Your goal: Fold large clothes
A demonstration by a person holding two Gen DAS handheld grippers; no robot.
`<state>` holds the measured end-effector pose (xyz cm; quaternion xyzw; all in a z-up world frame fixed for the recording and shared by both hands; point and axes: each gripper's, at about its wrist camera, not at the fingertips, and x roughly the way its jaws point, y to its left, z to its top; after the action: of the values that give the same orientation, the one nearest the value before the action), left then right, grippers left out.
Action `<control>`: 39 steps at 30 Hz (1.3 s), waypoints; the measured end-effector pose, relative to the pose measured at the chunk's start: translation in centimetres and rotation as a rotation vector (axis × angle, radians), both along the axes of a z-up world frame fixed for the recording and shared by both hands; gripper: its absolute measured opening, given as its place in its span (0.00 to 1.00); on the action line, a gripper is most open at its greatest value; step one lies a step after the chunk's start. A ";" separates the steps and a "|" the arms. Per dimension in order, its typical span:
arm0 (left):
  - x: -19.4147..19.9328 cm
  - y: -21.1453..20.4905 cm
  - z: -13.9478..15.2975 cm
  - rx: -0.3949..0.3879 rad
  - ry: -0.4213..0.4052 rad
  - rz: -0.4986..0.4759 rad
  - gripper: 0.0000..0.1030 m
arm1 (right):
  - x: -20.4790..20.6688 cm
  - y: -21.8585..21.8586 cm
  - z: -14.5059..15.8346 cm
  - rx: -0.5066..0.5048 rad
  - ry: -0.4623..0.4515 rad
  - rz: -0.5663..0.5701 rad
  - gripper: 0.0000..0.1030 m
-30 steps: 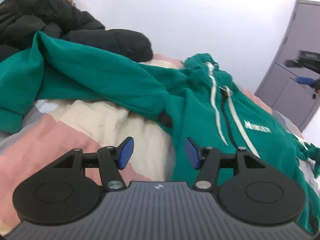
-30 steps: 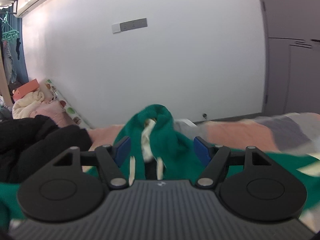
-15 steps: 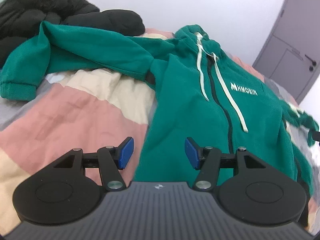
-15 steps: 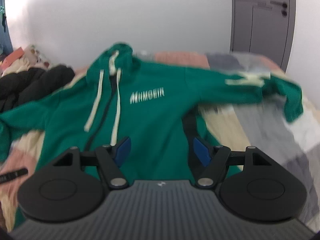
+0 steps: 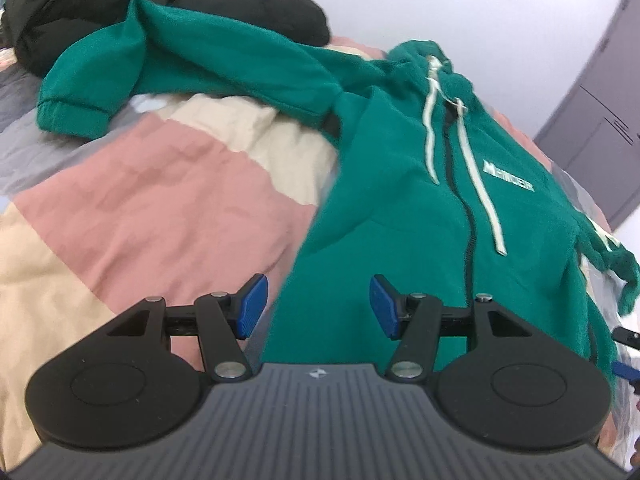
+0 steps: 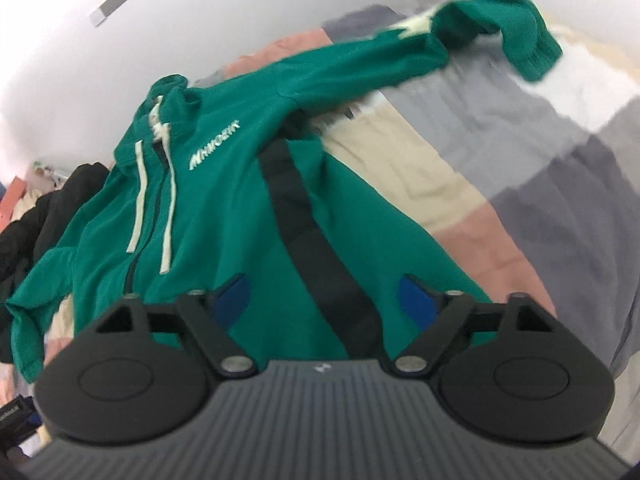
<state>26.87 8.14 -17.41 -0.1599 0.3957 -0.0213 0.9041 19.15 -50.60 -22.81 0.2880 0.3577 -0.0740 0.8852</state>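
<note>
A green zip hoodie (image 5: 408,200) with white drawstrings lies front-up on the bed, sleeves spread out to both sides. My left gripper (image 5: 318,306) is open and empty, above the hoodie's lower left edge. In the right wrist view the hoodie (image 6: 224,208) fills the middle, with a black side stripe (image 6: 304,216) running down it. My right gripper (image 6: 324,300) is open and empty above the hoodie's lower right part, over that stripe. The right sleeve's cuff (image 6: 528,44) lies far out on the bedcover.
The bed has a patchwork cover (image 5: 152,208) of pink, cream and grey. A black jacket (image 5: 168,4) is heaped behind the left sleeve and also shows in the right wrist view (image 6: 52,216). A grey door (image 5: 596,120) stands at the right.
Both grippers have drawn back from near the hood and tilted down toward the hoodie's lower body. The hoodie itself has stayed spread out. Both jaws stayed open.
</note>
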 end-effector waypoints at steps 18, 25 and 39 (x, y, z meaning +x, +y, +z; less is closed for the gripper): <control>2.0 1.7 -2.0 -0.051 0.064 0.099 0.61 | 2.9 5.1 -1.2 -0.343 -0.044 0.129 0.74; 2.0 2.0 -2.0 -0.063 0.067 0.107 0.61 | 4.5 4.5 -4.1 -0.305 0.114 0.129 0.73; 0.8 2.9 -1.0 -0.208 0.028 0.052 0.61 | 0.5 -1.4 2.1 -0.203 -0.060 0.004 0.09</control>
<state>27.69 11.01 -18.43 -0.2634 0.3994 -0.0365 0.8774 19.67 -51.99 -20.67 0.1980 0.3223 -0.0995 0.9203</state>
